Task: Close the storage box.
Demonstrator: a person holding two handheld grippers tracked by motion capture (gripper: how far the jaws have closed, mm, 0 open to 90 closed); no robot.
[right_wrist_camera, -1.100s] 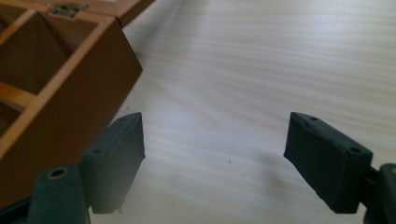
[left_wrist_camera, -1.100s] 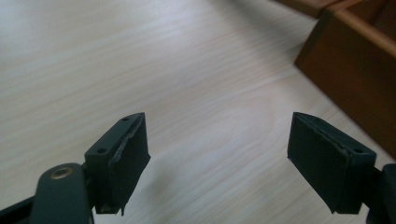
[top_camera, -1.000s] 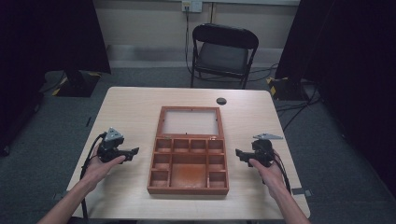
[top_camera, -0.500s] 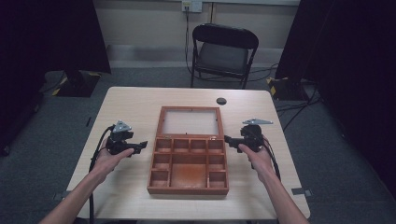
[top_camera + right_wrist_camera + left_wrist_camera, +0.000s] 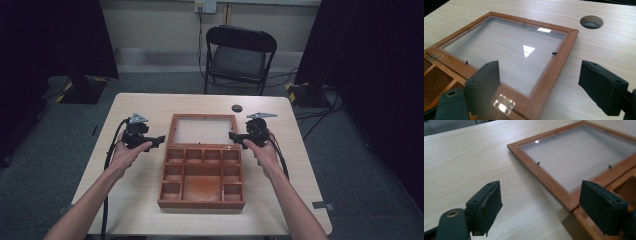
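Observation:
A wooden compartment box [image 5: 201,175] lies open on the table, its glass-paned lid [image 5: 202,130] folded flat on the far side. My left gripper [image 5: 159,139] hovers just left of the lid's near corner, pointing inward. Its jaws have just been opening and nothing is between them. In the left gripper view the gripper [image 5: 549,210] spans the lid frame [image 5: 541,175] from above without touching. My right gripper [image 5: 232,136] sits at the lid's right near corner, open. From the right gripper view, the gripper [image 5: 539,87] hangs over the lid's frame [image 5: 554,62] near a brass hinge [image 5: 504,103].
The light wood table [image 5: 140,110] has a round cable hole [image 5: 237,108] just beyond the lid, also in the right gripper view as a hole [image 5: 591,22]. A black folding chair [image 5: 240,55] stands behind the table. Cables trail from both grippers along the forearms.
Both hands have moved away from me and inward, from beside the compartment tray to the near corners of the lid. The box has not moved.

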